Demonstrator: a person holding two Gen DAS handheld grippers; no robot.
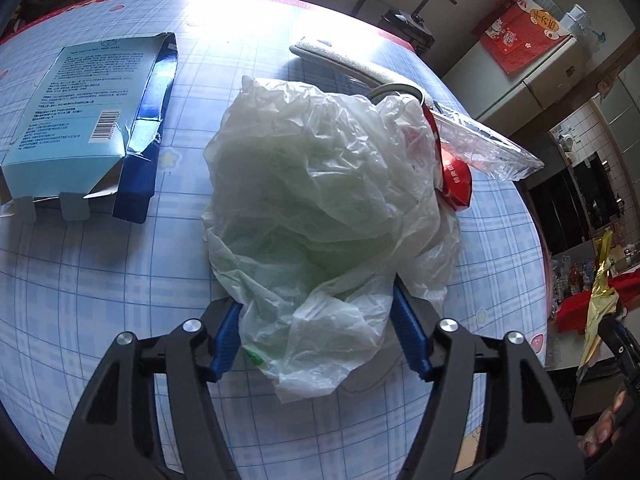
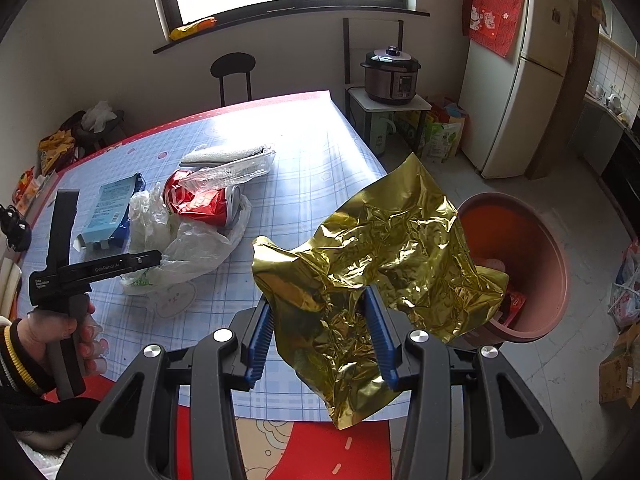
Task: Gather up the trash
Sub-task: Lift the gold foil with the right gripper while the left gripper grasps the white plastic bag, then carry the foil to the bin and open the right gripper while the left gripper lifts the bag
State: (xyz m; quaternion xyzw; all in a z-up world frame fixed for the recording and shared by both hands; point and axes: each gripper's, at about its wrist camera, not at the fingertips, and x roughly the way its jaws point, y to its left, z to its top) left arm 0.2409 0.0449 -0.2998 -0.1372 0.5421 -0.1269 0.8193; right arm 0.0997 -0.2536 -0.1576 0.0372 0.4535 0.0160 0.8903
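Observation:
A crumpled white plastic bag (image 1: 312, 184) lies on the blue checked table (image 1: 100, 280). My left gripper (image 1: 316, 296) reaches down over its near end, and both blue pads touch its sides; from the right wrist the same gripper (image 2: 154, 258) meets the bag (image 2: 192, 248). Behind the bag lie a crushed red can (image 1: 454, 176) and a clear plastic wrapper (image 1: 488, 148). My right gripper (image 2: 318, 300) is shut on a crinkled gold foil wrapper (image 2: 380, 248), held in the air past the table's corner, near a reddish-brown bin (image 2: 520, 232) on the floor.
A torn blue carton (image 1: 80, 100) lies flat at the table's left, and a white foam strip (image 1: 340, 56) behind the bag. A person's hand (image 2: 48, 328) holds the left gripper's handle. Past the table stand a fridge (image 2: 516, 100), a cooker on a stand (image 2: 390, 76) and a chair (image 2: 234, 72).

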